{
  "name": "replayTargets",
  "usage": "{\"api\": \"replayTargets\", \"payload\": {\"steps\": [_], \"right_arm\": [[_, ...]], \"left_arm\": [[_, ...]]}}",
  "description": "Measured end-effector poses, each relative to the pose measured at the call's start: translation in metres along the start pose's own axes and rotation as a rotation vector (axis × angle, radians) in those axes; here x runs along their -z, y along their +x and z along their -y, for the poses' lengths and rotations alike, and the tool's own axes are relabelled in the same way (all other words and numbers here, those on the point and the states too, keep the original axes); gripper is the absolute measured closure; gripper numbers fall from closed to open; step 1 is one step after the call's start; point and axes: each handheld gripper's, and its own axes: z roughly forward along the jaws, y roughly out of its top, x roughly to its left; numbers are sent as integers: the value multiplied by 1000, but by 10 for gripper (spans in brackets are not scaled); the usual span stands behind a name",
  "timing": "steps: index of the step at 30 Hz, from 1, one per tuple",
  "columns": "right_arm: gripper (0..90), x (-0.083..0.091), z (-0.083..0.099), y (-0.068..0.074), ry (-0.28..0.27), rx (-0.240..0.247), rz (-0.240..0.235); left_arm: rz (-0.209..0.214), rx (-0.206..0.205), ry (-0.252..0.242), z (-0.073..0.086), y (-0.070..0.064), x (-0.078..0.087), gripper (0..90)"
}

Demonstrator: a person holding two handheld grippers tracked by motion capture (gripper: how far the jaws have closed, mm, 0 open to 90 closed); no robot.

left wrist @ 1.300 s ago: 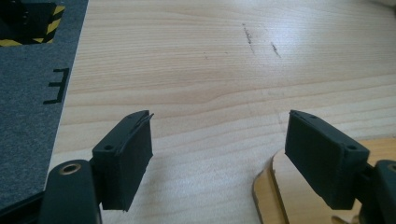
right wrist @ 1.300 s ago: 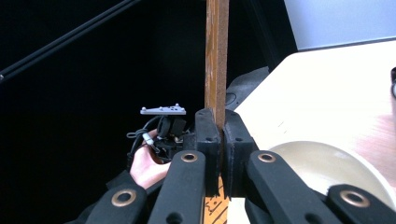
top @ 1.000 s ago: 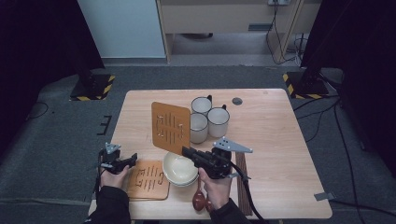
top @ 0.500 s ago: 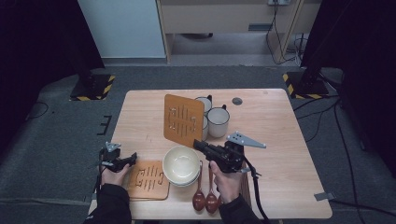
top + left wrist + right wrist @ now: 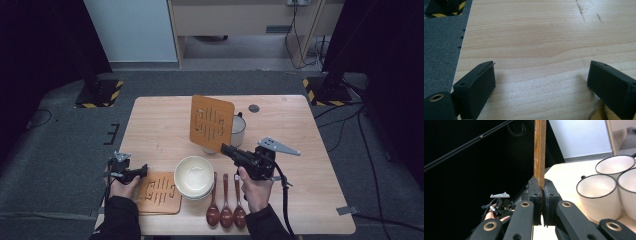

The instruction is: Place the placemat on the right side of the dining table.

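High view: the right tool (image 5: 226,148) clamps the lower edge of a brown slotted mat (image 5: 212,123), held upright above the desk (image 5: 160,120) and standing in front of the white mugs (image 5: 238,129) at the mat's 3 o'clock. At the right tool's 9 o'clock sits a stack of white bowls (image 5: 194,176); at its 6 o'clock three brown spoons (image 5: 226,202) lie side by side. The left tool (image 5: 141,171) rests low at the desk's 7 o'clock corner, its tips just beside a second slotted mat (image 5: 159,192) lying flat. Left gripper view: the left tool (image 5: 541,82) has its jaws spread wide, nothing between them, bare desk (image 5: 536,37) beneath. Right gripper view: the right tool (image 5: 542,195) jaws are pressed onto the mat (image 5: 539,150), seen edge-on and vertical toward 12 o'clock; the mugs (image 5: 599,195) stand at 3 o'clock
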Motion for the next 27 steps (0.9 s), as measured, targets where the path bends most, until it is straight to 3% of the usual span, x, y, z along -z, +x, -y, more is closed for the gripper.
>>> {"api": "replayTargets", "payload": {"steps": [27], "right_arm": [[871,38,-24,-40,-39,-6,118]], "left_arm": [[-12,11,15,0,0,-1,6]]}}
